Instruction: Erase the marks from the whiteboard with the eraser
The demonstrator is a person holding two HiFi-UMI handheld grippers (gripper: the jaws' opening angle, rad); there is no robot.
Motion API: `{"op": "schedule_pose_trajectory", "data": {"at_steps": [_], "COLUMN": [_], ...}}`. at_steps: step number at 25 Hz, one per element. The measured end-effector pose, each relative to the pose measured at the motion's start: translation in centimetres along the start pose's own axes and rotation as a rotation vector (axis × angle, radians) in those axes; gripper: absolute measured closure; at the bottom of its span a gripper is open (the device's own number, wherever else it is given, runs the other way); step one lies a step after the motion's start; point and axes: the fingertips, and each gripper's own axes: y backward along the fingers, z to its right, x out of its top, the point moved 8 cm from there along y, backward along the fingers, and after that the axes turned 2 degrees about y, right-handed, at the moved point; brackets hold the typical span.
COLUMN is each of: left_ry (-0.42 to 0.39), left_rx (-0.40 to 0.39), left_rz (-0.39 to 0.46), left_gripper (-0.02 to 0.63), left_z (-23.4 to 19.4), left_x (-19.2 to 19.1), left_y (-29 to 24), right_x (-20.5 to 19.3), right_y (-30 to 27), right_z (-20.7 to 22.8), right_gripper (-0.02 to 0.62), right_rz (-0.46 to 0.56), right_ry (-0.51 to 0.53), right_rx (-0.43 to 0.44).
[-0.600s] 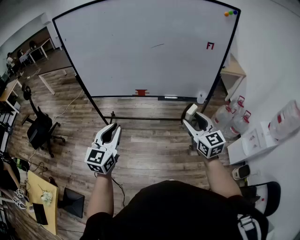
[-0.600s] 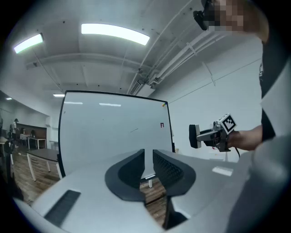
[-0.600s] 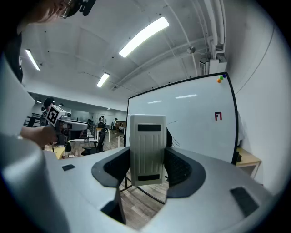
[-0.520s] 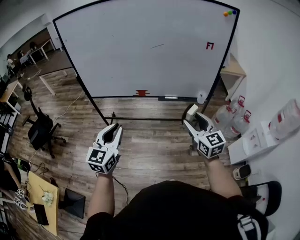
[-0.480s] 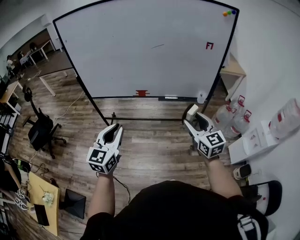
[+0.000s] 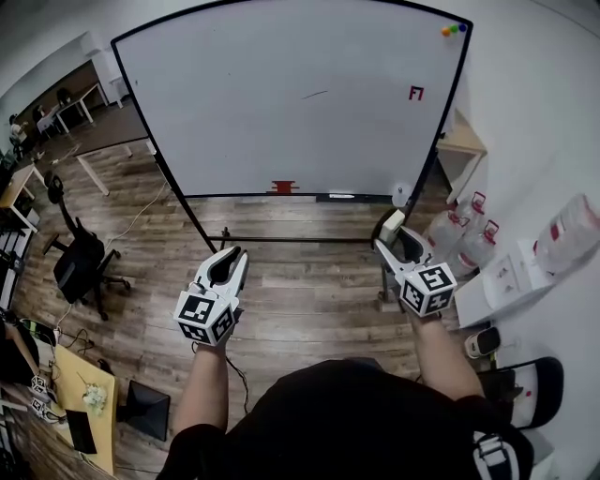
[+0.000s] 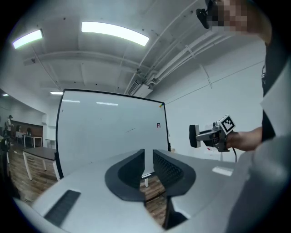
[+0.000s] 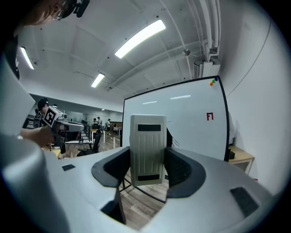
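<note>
Your right gripper (image 8: 148, 159) is clamped on the eraser (image 8: 147, 145), a pale rectangular plastic block with lengthwise ribs down its face and a dark strip near each end. The ridged black pads press on its two long sides. Its long axis runs along the jaws, and its free end points toward the whiteboard (image 6: 281, 103). You hold it well short of the board, above the wood-plank floor (image 6: 300, 281).

Your left gripper (image 7: 148, 164) has its jaws drawn together to a thin slit, with nothing between them.

The whiteboard is glossy white in a thin dark frame on a black stand. A small red mark (image 6: 416, 93) sits near its right edge, and a thin dark stroke (image 6: 315, 94) lies nearer the middle. Coloured magnets (image 6: 453, 29) cluster in the top right corner, and a red object (image 6: 282, 186) rests on the tray.

The stand's black floor bar (image 6: 300, 239) lies between the grippers and the board's lower edge. Clear water jugs (image 6: 464, 234) with red handles stand near your right gripper. A small wooden table (image 6: 466, 141) is by the board's right edge, and a black office chair (image 6: 80, 262) stands well off to the left.
</note>
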Motion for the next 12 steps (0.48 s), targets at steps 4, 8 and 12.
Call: {"op": "schedule_pose_trajectory", "data": {"at_steps": [4, 8, 12], "left_ry": [0.002, -0.006, -0.014], "left_rx": [0.003, 0.003, 0.009], "left_rz": [-0.005, -0.008, -0.012], "left_gripper": [0.54, 0.54, 0.54], "left_z": [-0.5, -0.7, -1.0], "left_x": [-0.2, -0.2, 0.1], "left_y": [0.5, 0.0, -1.1], "right_x": [0.1, -0.4, -0.8], "right_y": [0.4, 0.2, -0.7], "right_z": [-0.2, 0.4, 1.3], "right_gripper": [0.365, 0.366, 0.365], "right_rz": [0.001, -0.006, -0.016], "right_ry": [0.001, -0.011, -0.014], "right_rx": [-0.016, -0.03, -0.034]}}
